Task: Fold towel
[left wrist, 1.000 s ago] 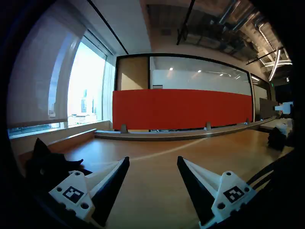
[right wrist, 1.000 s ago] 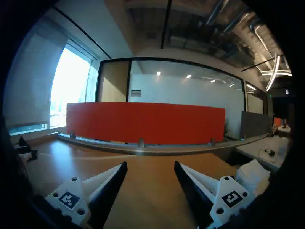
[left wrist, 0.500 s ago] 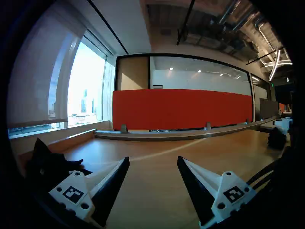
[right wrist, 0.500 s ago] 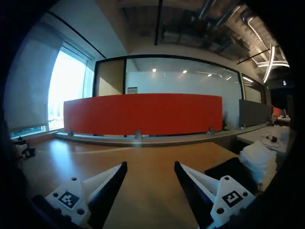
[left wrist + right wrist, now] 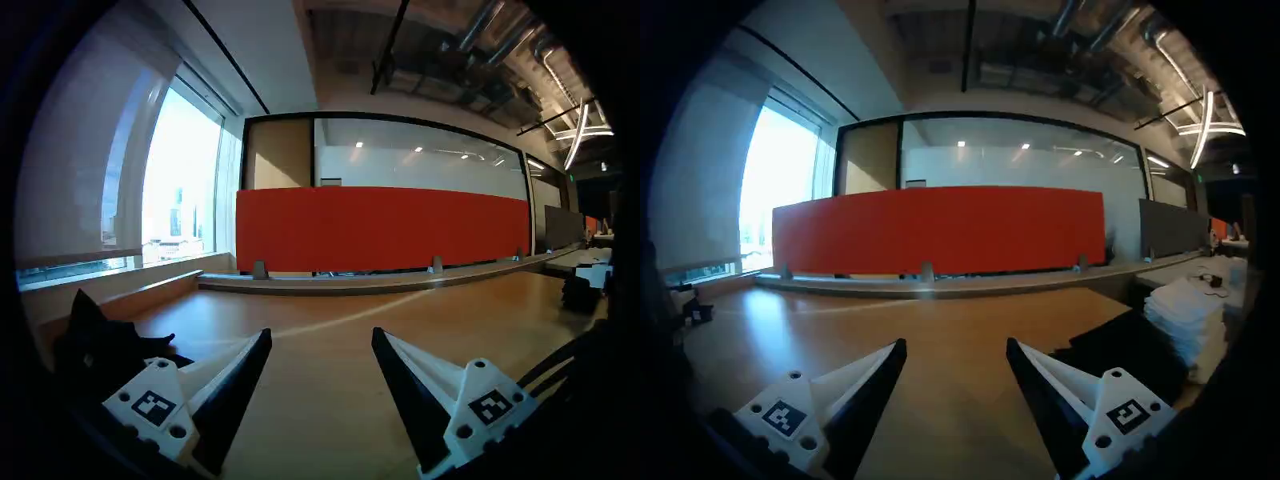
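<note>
Nearest the left gripper view's lens, left gripper (image 5: 320,332) has its white-and-black fingers spread wide, nothing between them, hovering just over the light wooden tabletop (image 5: 336,384). Black crumpled fabric heap (image 5: 100,344) sits on the table just beside its left finger; cannot tell whether it touches. Right gripper (image 5: 955,342) in the right gripper view is likewise wide apart, gripping nothing, low over the same wood. Black towel (image 5: 1120,344) lies flat on the table just right of its right finger, not touching either finger. Stack of white folded towels (image 5: 1192,320) stands at the black towel's far right edge. Farther back, long red divider panel (image 5: 936,232) runs along the table's far edge, with a bright window (image 5: 180,192) at left and a glass wall (image 5: 1024,164) behind it.
</note>
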Demonstrator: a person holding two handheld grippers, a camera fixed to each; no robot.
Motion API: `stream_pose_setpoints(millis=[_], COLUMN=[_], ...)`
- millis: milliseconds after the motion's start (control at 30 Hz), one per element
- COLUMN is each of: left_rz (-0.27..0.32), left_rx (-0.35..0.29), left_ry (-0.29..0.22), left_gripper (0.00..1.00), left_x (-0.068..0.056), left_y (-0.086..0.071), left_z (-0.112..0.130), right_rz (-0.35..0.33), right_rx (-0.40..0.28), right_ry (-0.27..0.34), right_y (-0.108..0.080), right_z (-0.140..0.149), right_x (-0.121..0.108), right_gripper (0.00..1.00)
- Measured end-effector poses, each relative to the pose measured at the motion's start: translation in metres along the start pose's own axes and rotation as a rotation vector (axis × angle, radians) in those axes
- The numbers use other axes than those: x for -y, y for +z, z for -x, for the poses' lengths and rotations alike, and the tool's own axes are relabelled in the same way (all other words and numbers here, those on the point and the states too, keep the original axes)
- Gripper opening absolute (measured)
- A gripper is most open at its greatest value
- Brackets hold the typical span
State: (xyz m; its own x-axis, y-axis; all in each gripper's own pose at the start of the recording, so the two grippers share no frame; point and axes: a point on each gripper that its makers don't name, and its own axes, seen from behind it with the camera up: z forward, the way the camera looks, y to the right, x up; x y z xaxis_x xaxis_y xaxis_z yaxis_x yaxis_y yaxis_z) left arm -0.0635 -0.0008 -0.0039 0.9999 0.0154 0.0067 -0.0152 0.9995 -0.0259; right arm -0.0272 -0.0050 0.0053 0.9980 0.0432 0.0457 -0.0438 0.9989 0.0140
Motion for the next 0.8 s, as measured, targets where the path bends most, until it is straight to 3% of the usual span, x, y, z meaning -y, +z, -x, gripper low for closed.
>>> stream_pose_setpoints(millis=[800], left_rz=[0.000], left_rx=[0.000], left_ry=[0.000], left_gripper=[0.93], left_x=[0.0005], left_y=[0.0004], left_z=[0.0001], right_rz=[-0.014], right_rx=[-0.040], right_ry=[-0.028], right_y=[-0.0059], right_z=[-0.0077], right_x=[0.0094], right_gripper=[0.97])
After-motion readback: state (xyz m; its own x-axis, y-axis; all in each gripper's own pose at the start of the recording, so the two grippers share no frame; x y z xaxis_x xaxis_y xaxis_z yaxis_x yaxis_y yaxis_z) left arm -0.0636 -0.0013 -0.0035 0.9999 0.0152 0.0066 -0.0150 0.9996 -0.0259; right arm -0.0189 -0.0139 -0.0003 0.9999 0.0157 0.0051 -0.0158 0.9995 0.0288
